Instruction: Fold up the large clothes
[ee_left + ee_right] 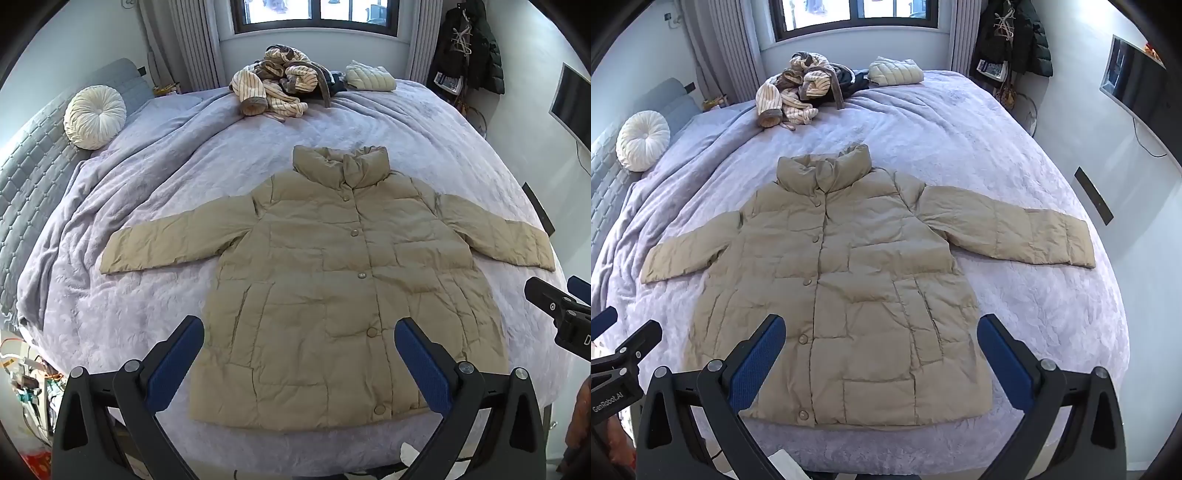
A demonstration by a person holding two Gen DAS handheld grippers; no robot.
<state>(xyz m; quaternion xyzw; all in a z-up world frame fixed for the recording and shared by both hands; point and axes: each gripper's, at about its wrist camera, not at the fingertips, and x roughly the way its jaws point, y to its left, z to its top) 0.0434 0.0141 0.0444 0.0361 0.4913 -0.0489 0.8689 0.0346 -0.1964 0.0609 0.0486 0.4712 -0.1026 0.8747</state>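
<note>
I see the tan jacket (332,280) spread flat on the bed (155,302), unfolded; both my hand-held grippers, left (299,365) and right (881,360), gape empty.

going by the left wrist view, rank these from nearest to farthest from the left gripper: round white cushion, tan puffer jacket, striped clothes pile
From the left gripper:
1. tan puffer jacket, spread flat right below and ahead of the open fingers.
2. round white cushion, far off to the left by the headboard.
3. striped clothes pile, at the far edge of the bed under the window.
</note>
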